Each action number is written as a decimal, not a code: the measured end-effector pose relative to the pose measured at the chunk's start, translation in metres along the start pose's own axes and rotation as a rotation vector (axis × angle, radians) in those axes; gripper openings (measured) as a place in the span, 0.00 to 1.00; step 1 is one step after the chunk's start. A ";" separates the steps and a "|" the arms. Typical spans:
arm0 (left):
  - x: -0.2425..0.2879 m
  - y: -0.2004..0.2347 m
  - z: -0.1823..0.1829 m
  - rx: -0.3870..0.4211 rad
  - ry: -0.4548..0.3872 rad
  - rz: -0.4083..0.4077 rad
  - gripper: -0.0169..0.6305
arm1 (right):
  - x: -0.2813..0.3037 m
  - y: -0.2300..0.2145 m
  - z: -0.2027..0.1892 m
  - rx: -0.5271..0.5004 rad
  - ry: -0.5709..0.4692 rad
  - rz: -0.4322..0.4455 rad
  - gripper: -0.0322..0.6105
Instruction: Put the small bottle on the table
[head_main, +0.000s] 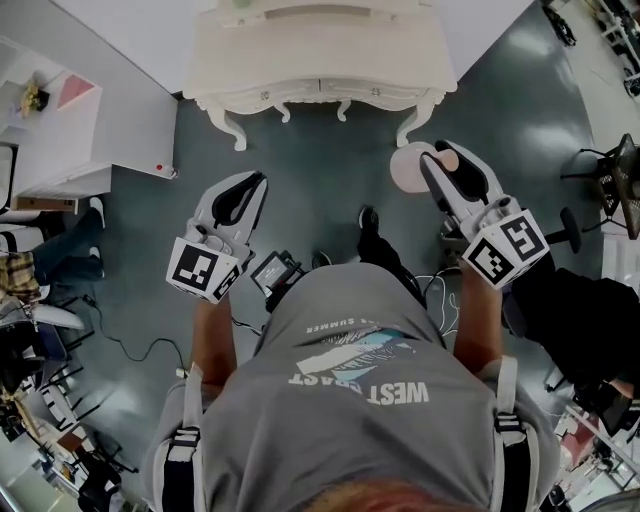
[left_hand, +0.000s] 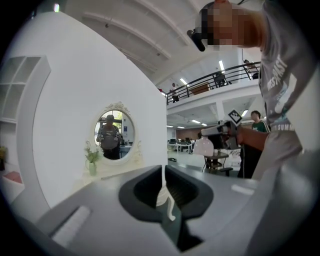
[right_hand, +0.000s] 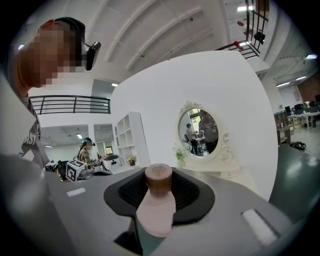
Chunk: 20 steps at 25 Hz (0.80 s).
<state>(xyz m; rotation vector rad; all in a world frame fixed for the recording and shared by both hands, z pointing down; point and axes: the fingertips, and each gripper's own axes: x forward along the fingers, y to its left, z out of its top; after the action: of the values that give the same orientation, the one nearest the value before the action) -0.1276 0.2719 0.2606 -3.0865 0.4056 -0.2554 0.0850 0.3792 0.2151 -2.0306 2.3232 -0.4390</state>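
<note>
The right gripper (head_main: 434, 162), at 2 o'clock in the head view, has its fingers pinching a small pale-pink bottle with a brown cap (right_hand: 157, 202), held over the grey floor (head_main: 320, 170). The left gripper (head_main: 252, 184), at 10 o'clock, has its fingers pressed together with nothing between them. The cream carved-leg bench (head_main: 330, 60) stands at 12 o'clock, apart from both.

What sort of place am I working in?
Probably a big open lab or studio with a mock bedroom corner: a white dressing table and oval mirror stand against a freestanding white wall, with a balcony railing beyond.
</note>
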 end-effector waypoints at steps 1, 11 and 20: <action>0.002 0.006 -0.001 0.002 0.000 0.013 0.06 | 0.009 -0.003 -0.001 0.001 0.002 0.012 0.27; 0.035 0.043 0.012 -0.007 0.001 0.172 0.05 | 0.074 -0.051 0.028 -0.021 0.010 0.155 0.27; 0.097 0.059 0.016 -0.039 -0.006 0.266 0.05 | 0.126 -0.111 0.044 -0.045 0.060 0.257 0.27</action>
<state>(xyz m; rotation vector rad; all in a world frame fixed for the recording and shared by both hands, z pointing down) -0.0477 0.1901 0.2580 -3.0213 0.8197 -0.2331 0.1824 0.2360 0.2186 -1.7233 2.6050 -0.4437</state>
